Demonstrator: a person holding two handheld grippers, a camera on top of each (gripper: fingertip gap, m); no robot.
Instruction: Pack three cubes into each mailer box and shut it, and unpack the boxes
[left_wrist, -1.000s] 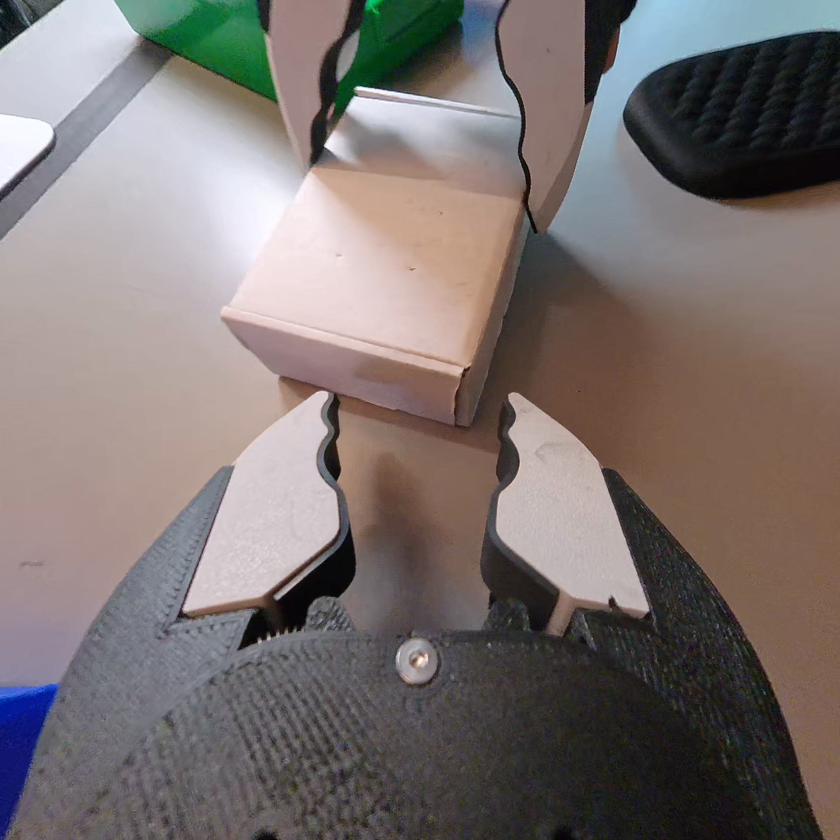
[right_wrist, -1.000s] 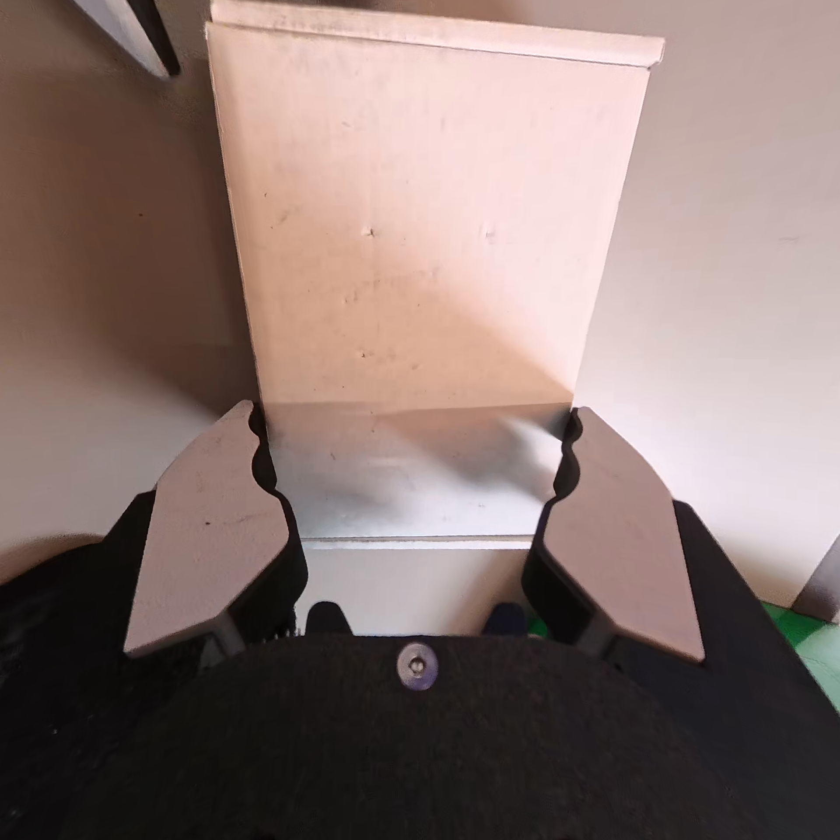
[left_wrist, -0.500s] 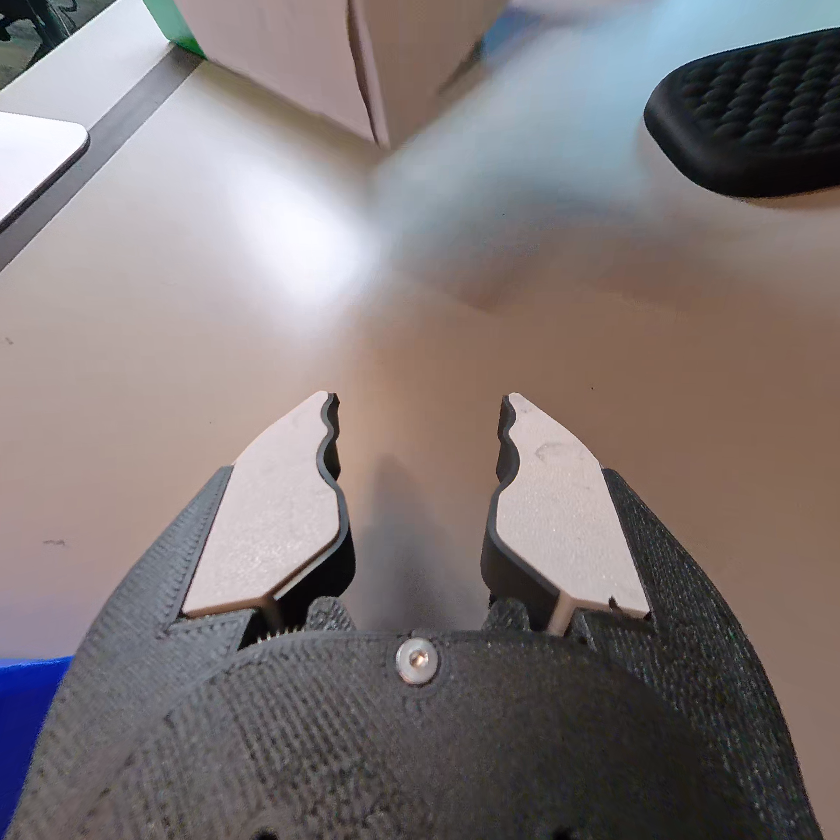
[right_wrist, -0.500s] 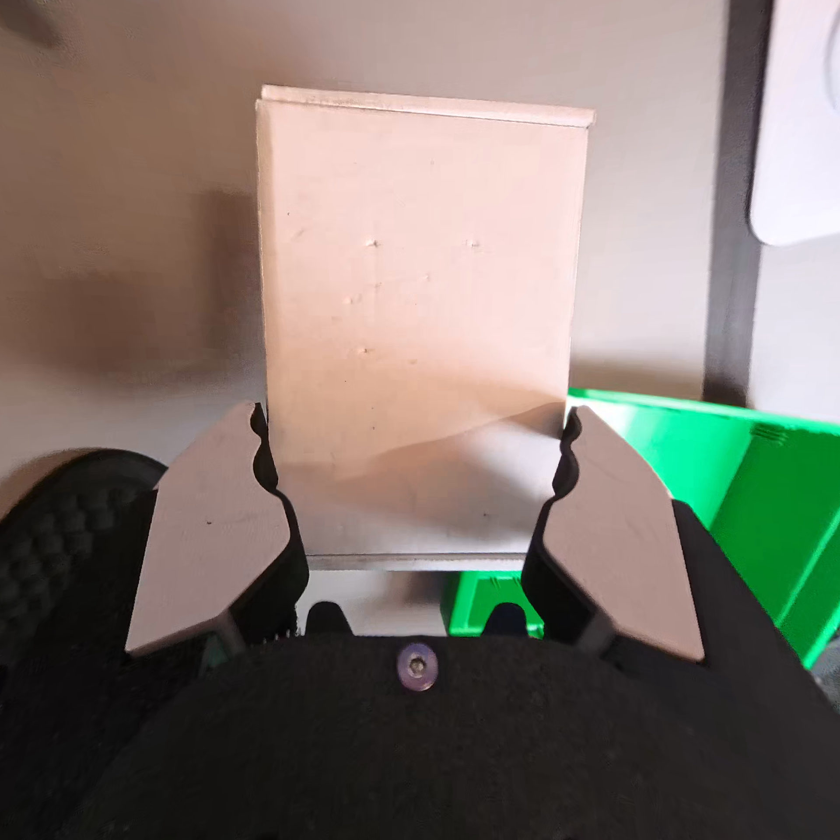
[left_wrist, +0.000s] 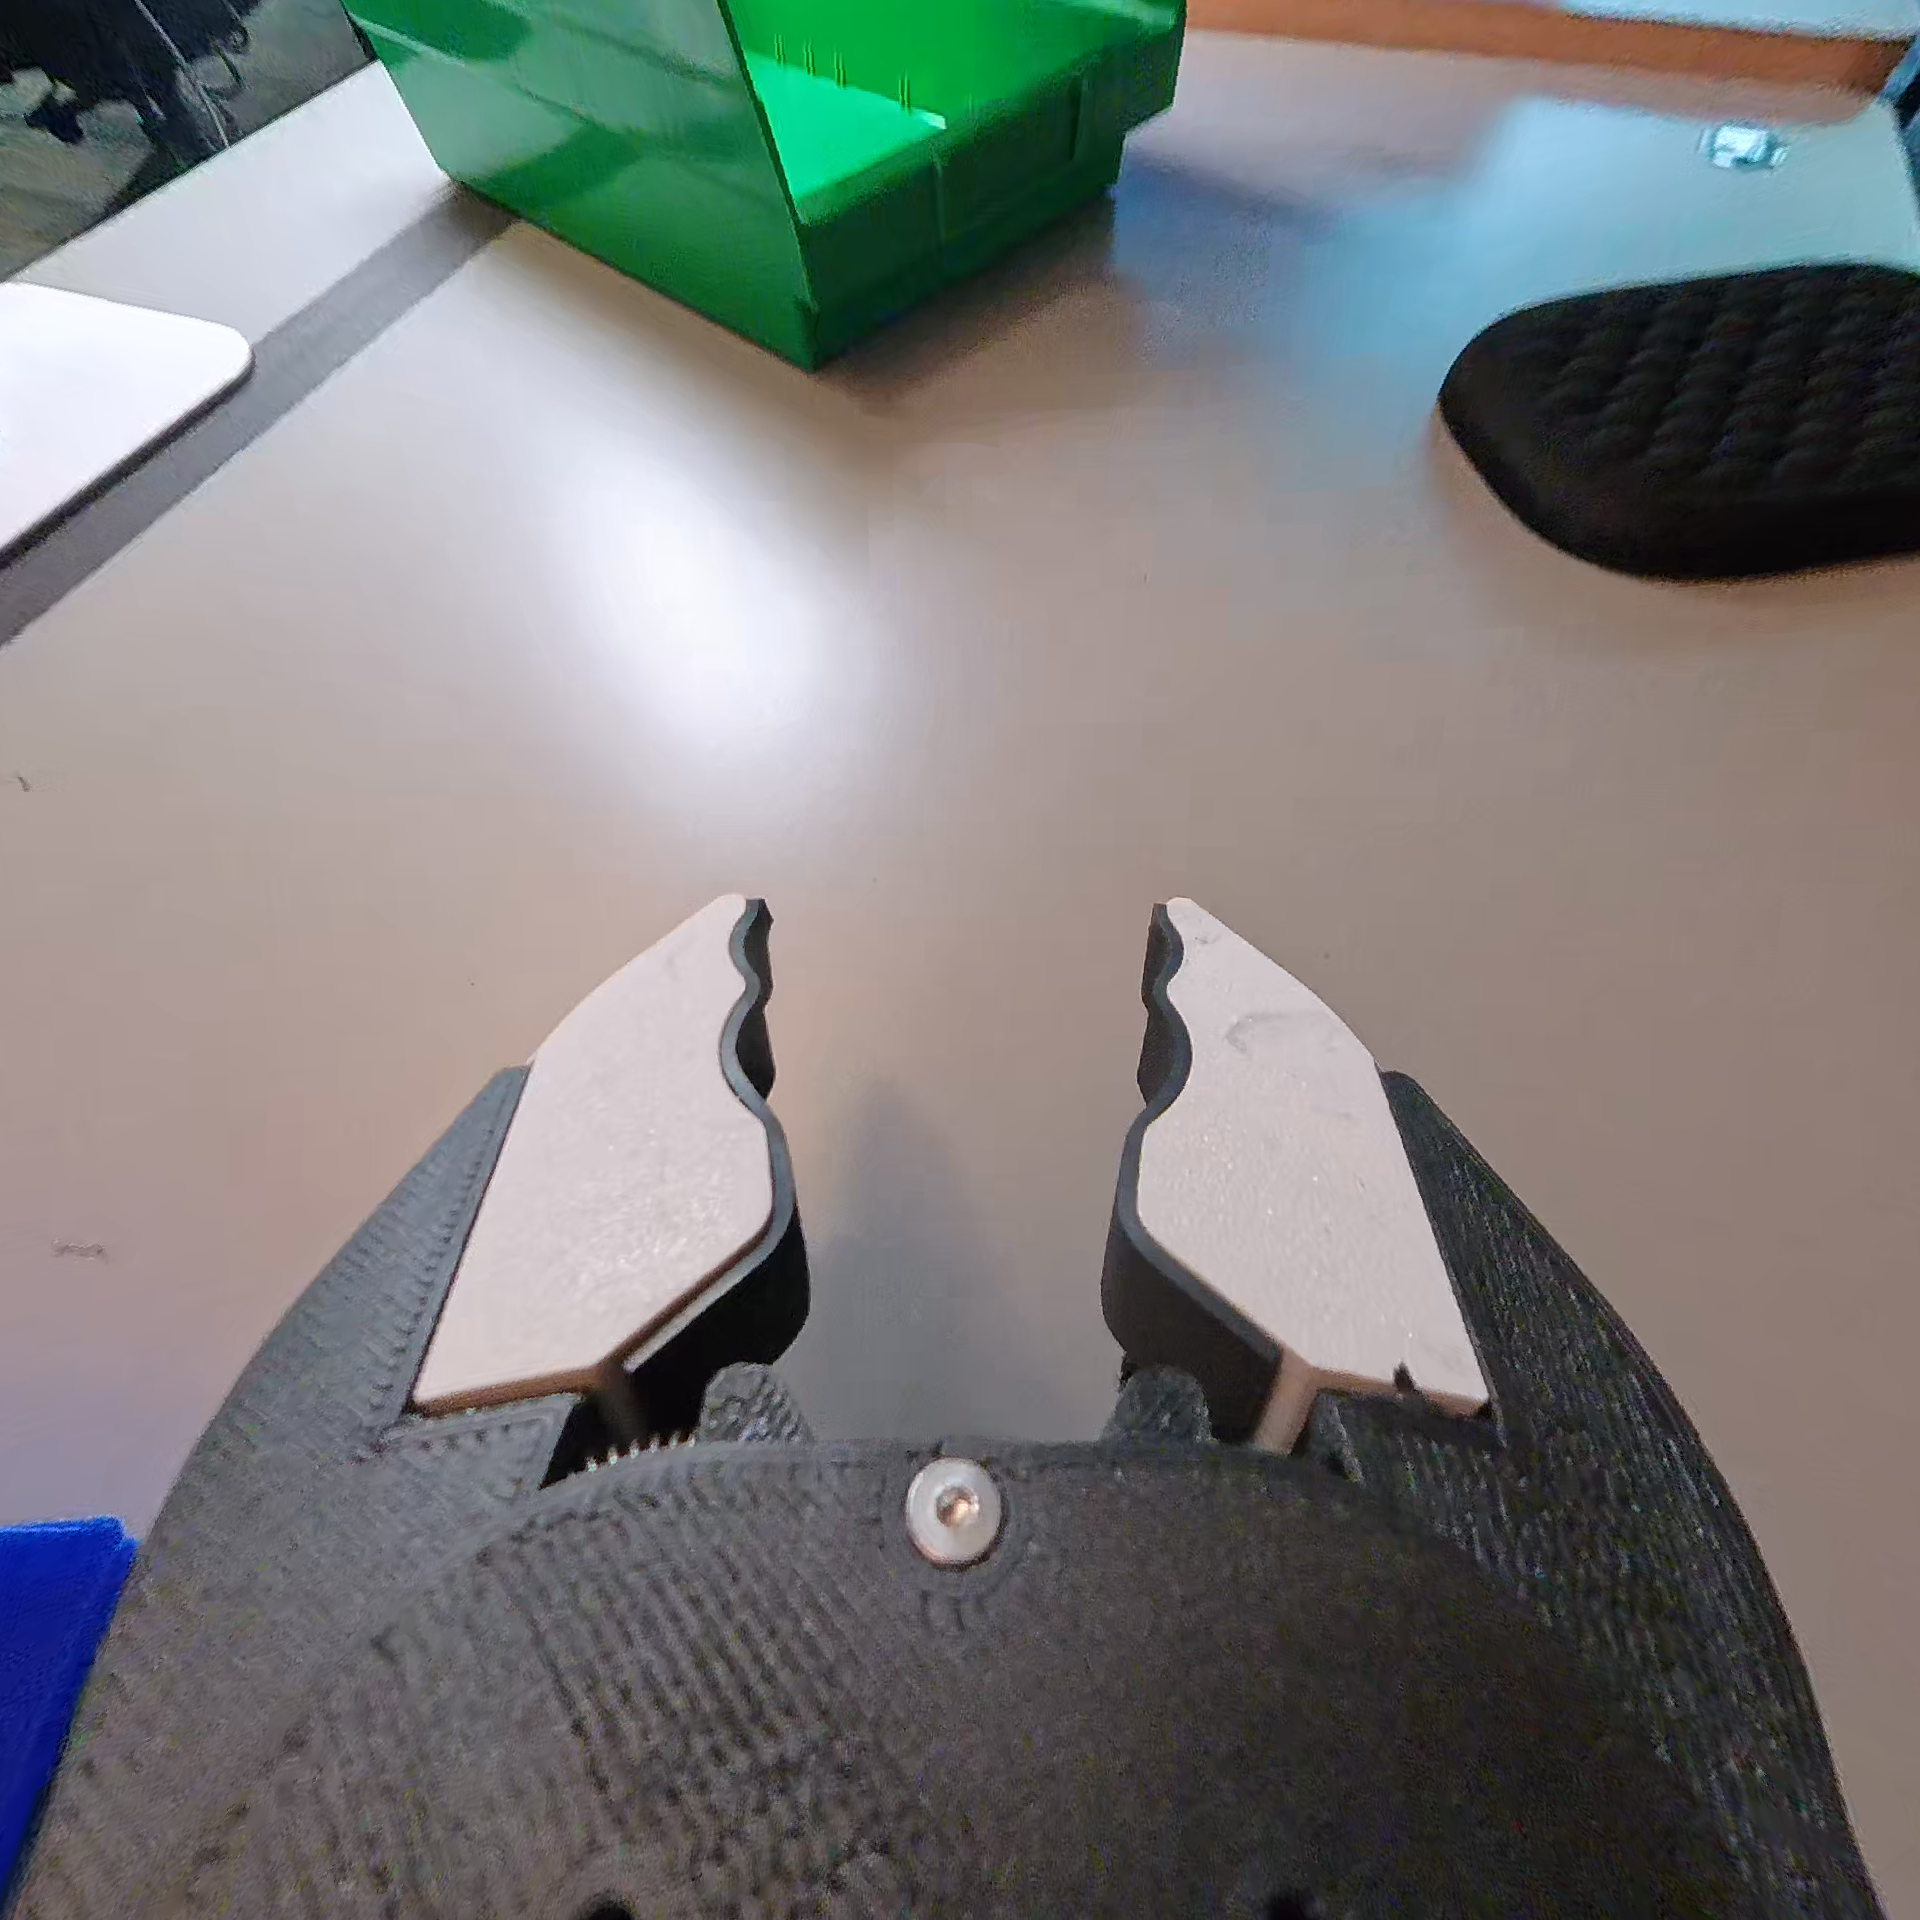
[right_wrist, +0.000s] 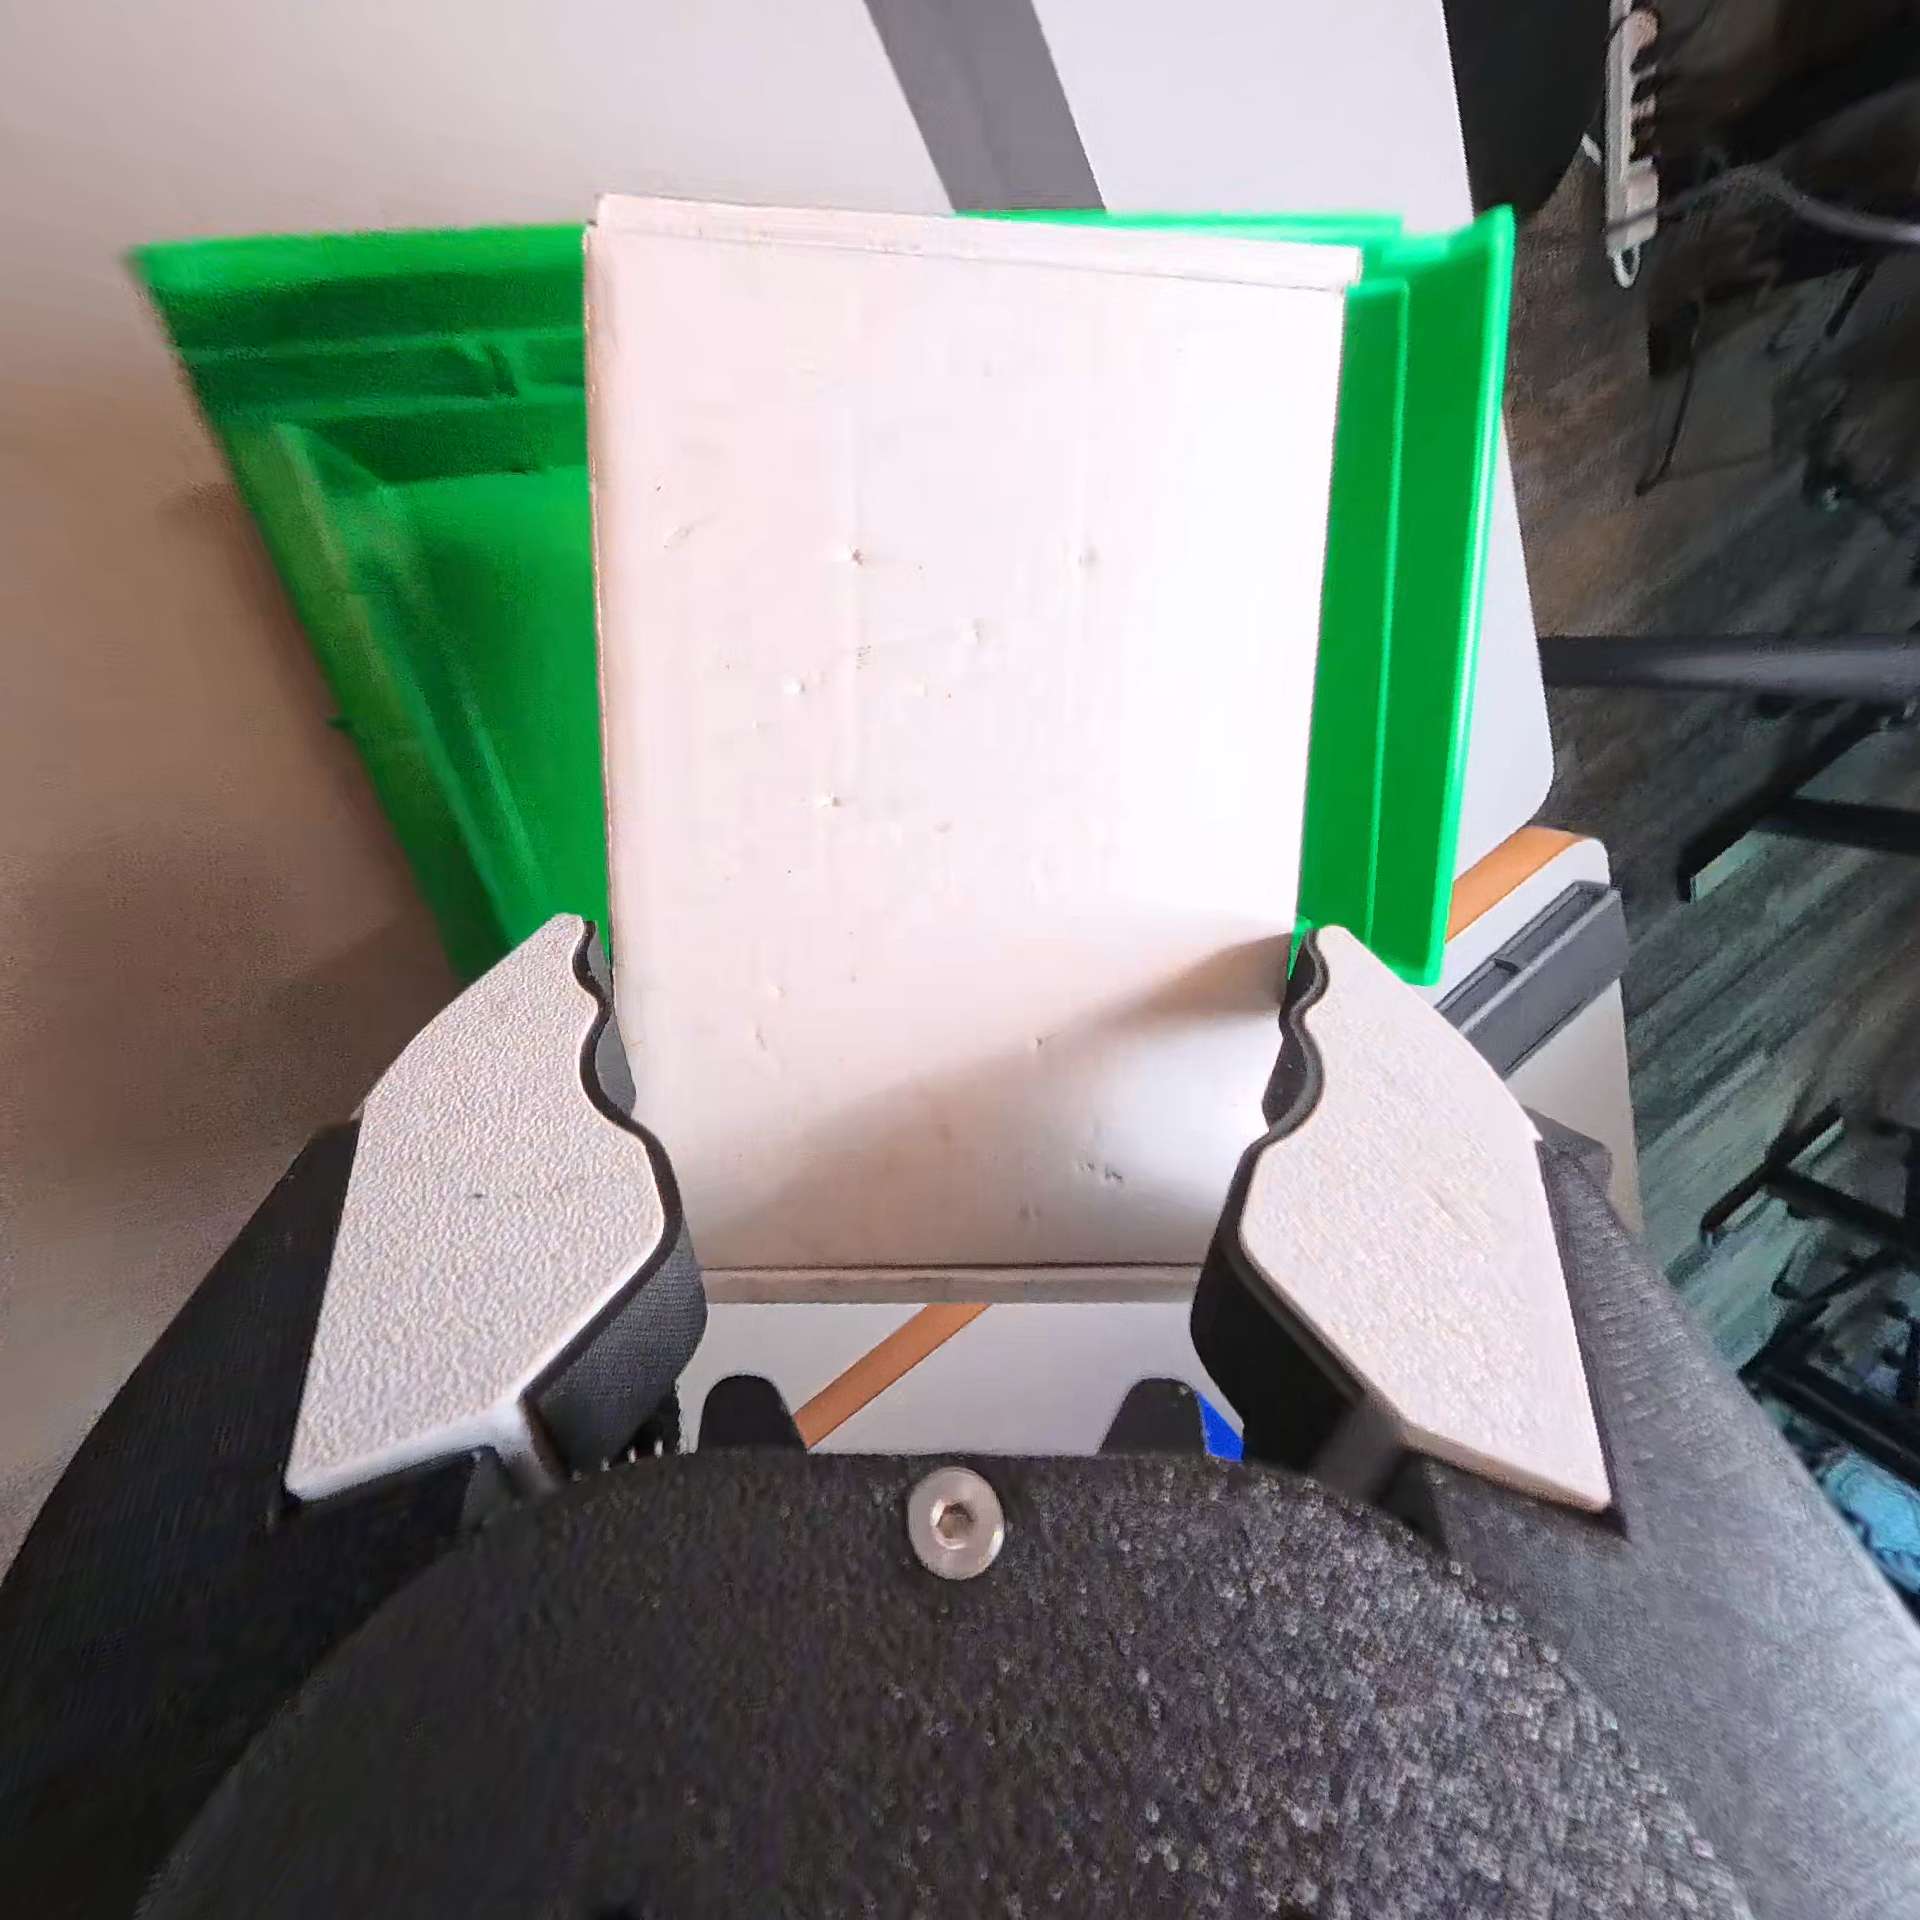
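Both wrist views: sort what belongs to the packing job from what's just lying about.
Job:
white mailer box, shut, gripped by the right gripper
green bin
left gripper, open, empty

Lying about:
black textured pad
white flat item
blue thing

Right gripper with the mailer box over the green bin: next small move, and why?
Probably lower the mailer box into the green bin before releasing. The right gripper clamps its sides, the closed box held above the bin. The left gripper is open and empty.
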